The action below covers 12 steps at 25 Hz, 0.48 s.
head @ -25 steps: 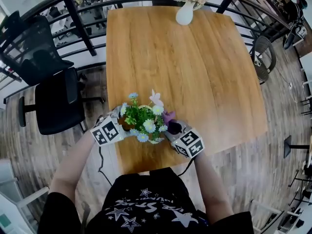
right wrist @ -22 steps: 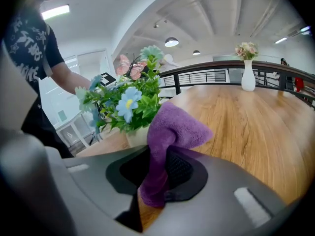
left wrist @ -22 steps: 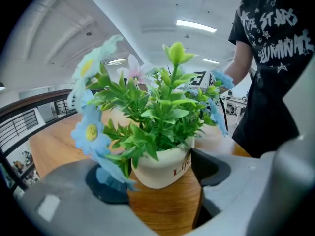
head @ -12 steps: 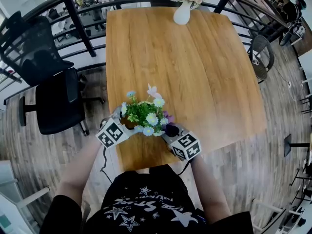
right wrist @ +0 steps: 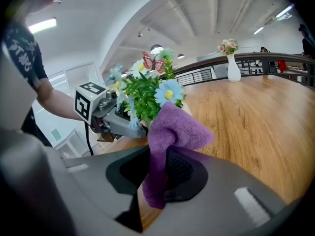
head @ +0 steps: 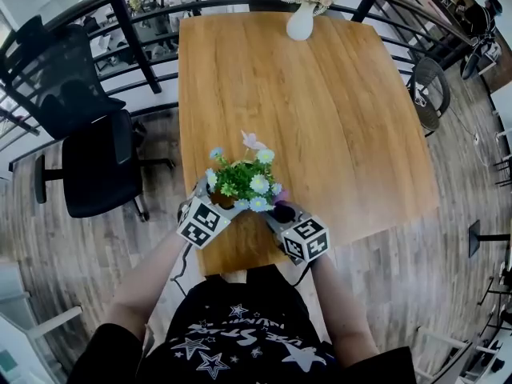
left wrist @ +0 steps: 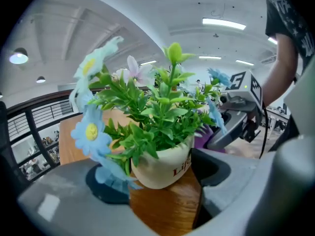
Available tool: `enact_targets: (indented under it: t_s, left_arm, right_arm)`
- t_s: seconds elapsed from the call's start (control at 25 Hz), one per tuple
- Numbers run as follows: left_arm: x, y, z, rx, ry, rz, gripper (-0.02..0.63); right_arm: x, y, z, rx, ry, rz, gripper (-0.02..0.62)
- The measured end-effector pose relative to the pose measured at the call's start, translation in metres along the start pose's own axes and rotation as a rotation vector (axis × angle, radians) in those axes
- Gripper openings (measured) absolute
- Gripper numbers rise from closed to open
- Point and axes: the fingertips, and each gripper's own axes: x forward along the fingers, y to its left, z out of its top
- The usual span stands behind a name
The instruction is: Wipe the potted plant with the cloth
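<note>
The potted plant (head: pixel 244 184) stood near the table's (head: pixel 320 118) near edge, at about 7 o'clock on the top, its long axis roughly upright and its stems pointing up. The left gripper (left wrist: pixel 157 178), at the plant's 8 o'clock, clamped the cream pot. The right gripper (right wrist: pixel 157 173), at 4 o'clock, pinched the purple cloth (right wrist: pixel 172 132), whose bunched end rose against the foliage.

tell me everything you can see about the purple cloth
The cloth is purple, soft and fluffy, like microfibre. It is crumpled into a wad and pinched in the jaws of the right claw, with one end hanging below the grip and the bulk puffed out beyond it. Its top sits close against the potted plant, over the wooden table. Actual contact is unclear.
</note>
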Motion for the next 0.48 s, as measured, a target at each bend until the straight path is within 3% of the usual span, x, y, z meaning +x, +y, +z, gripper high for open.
enact_targets:
  t_s: [0.16, 0.48]
  left_arm:
    - [0.001, -0.003, 0.001, -0.044, -0.005, 0.062, 0.396]
    - [0.004, -0.011, -0.003, -0.121, 0.004, 0.140, 0.396]
  right_arm:
    - [0.003, 0.016, -0.003, -0.012, 0.008, 0.036, 0.083]
    - [0.001, 0.017, -0.001, -0.014, -0.005, 0.010, 0.083]
